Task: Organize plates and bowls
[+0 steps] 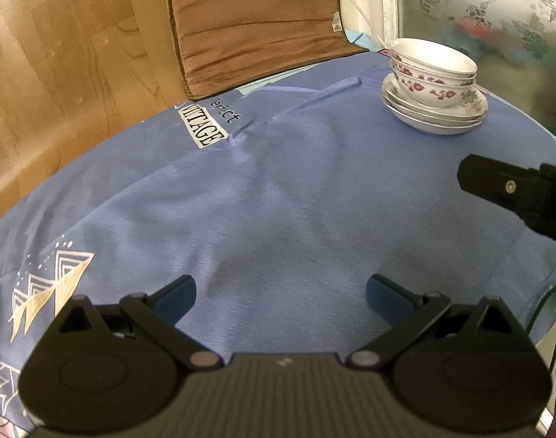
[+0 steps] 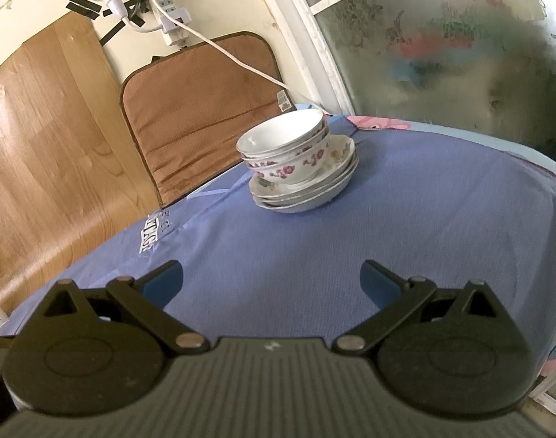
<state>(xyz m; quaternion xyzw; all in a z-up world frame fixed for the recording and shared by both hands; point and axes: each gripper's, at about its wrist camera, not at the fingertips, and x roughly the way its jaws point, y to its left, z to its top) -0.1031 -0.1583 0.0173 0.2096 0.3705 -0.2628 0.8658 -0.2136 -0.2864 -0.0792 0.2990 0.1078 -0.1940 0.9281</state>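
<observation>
Floral white bowls [image 1: 433, 69] [image 2: 287, 149] are nested one inside another on top of a stack of white plates [image 1: 433, 113] [image 2: 303, 191]. The pile stands on the blue cloth at the table's far side, by the window. My left gripper [image 1: 279, 297] hovers open over bare cloth, well short of the pile, with nothing between its blue pads. My right gripper [image 2: 272, 283] is also open and empty, facing the pile from a distance. In the left wrist view, part of the right gripper's black body [image 1: 511, 189] enters from the right edge.
A blue cloth [image 1: 278, 200] [image 2: 387, 237] with a "VINTAGE" print covers the round table. A brown cushion [image 1: 256, 25] [image 2: 201, 109] leans against the wall behind it. A power strip [image 2: 172, 18] with a white cable hangs on the wall. Patterned frosted glass [image 2: 460, 36] stands at the right.
</observation>
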